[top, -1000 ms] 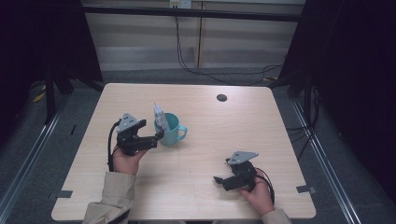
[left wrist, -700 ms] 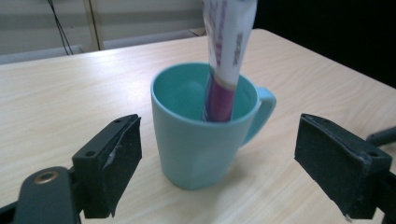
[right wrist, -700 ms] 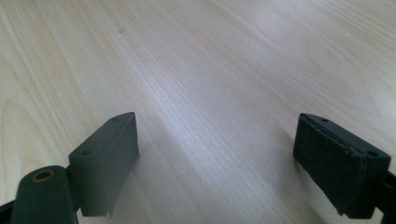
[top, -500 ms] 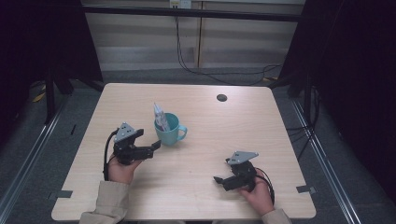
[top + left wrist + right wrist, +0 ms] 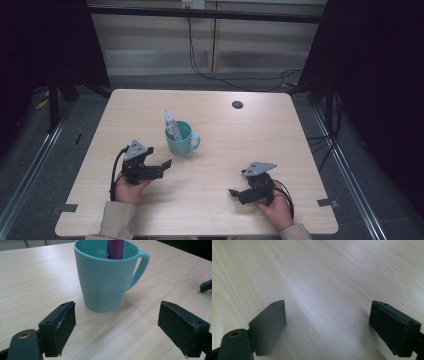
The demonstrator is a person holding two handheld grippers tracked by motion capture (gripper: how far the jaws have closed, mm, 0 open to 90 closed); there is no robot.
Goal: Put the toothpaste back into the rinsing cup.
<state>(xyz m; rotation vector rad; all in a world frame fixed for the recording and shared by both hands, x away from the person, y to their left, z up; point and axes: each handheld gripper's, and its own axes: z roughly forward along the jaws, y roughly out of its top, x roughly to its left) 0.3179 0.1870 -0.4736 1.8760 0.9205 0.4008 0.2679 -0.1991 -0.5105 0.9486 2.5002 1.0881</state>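
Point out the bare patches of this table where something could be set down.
Free: the table right of the teal mug, up to the small dark disc; the middle between left gripper and right gripper. Tightest: between mug and left gripper.

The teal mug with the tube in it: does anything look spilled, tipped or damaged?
Nothing stands out. The teal plastic mug stands upright on the pale wooden table, and the purple tube leans inside it. No spill shows.
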